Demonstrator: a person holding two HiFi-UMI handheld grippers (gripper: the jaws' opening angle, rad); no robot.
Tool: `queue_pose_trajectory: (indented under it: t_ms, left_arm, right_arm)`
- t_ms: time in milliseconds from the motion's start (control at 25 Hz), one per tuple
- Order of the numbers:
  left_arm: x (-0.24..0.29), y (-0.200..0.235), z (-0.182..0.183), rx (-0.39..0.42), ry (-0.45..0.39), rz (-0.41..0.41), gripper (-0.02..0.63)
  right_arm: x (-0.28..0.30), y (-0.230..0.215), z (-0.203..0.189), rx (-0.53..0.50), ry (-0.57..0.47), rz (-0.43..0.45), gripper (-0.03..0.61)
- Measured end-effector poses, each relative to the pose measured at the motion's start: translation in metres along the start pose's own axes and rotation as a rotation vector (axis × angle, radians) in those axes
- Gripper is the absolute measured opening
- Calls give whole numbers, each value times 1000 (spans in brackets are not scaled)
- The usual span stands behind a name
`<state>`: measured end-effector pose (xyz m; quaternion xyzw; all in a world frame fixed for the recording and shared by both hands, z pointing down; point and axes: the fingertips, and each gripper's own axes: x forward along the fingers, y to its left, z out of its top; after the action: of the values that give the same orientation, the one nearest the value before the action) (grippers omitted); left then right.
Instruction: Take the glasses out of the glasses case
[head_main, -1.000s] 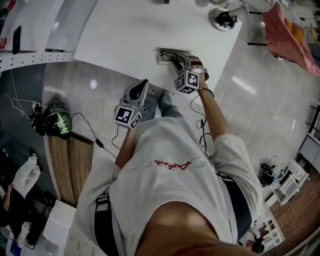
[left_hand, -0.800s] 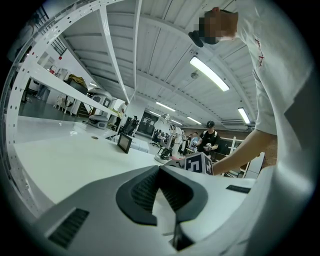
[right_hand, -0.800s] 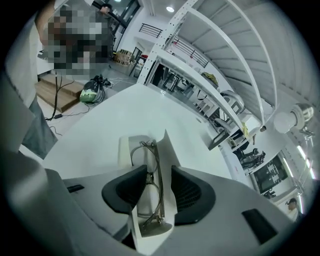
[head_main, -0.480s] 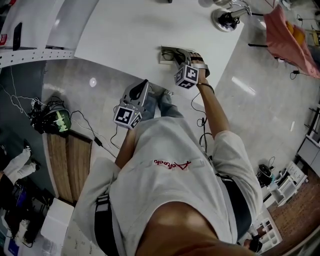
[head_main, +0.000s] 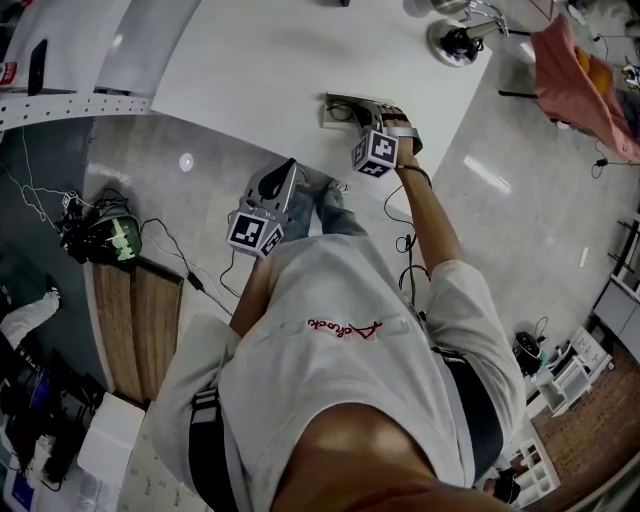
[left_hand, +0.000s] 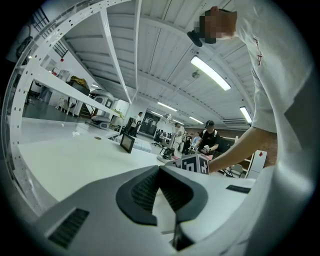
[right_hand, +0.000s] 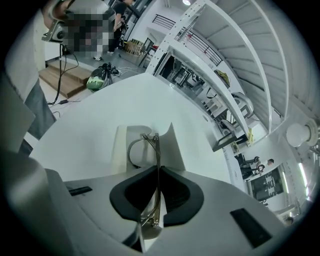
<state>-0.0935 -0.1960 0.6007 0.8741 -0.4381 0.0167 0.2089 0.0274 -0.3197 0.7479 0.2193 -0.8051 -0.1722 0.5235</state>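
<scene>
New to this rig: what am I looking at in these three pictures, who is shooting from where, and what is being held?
A person holds a two-jaw gripper in each hand. The head view looks down from their head; the other two cameras ride on the grippers. On the white table lies an open glasses case with glasses in it. The right gripper is closing its jaws on the glasses' frame. The left gripper hangs near the body, jaws together, empty.

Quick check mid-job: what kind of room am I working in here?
Probably a robotics lab or open workshop: long white tables, a monitor on one, cables trailing across the floor, strip lights overhead.
</scene>
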Motion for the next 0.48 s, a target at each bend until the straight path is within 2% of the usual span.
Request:
queue_pose_trajectory:
  t_ms: [480]
  left_arm:
    - [2, -1, 7, 15, -10, -13, -2]
  right_arm:
    - [-15, -10, 13, -31, -26, -55, 32]
